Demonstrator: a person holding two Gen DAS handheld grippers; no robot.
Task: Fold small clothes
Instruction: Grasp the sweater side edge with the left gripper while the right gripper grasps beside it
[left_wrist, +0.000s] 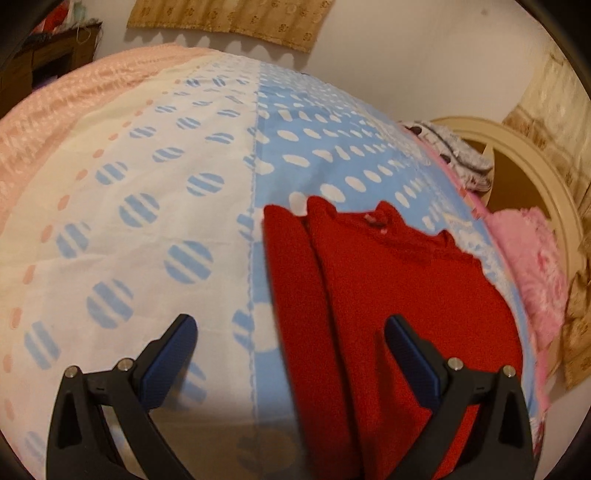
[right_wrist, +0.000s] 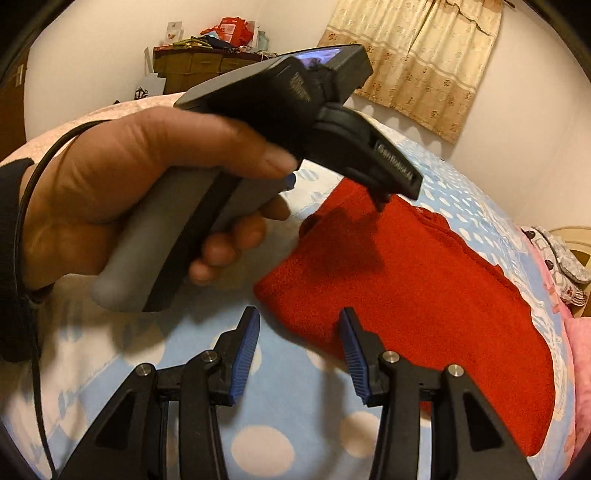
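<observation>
Red knit garment (left_wrist: 388, 295) lies partly folded on the dotted bedsheet (left_wrist: 147, 206), its neckline at the far end. Left gripper (left_wrist: 291, 328): jaws spread wide, nothing between the blue pads; garment's near left edge sits ahead of and under the right finger, bare sheet under the left one. Right gripper (right_wrist: 300, 325): jaws parted, pads pressing on nothing; a garment (right_wrist: 406, 280) corner lies just ahead, between the fingertips and toward the right finger. In the right wrist view the left hand (right_wrist: 122, 192) holds the left gripper's grey handle up and to the left, its fingers hanging over the garment's far corner; contact cannot be told. Pink blanket (left_wrist: 532, 273) lies beyond the garment, to the right
</observation>
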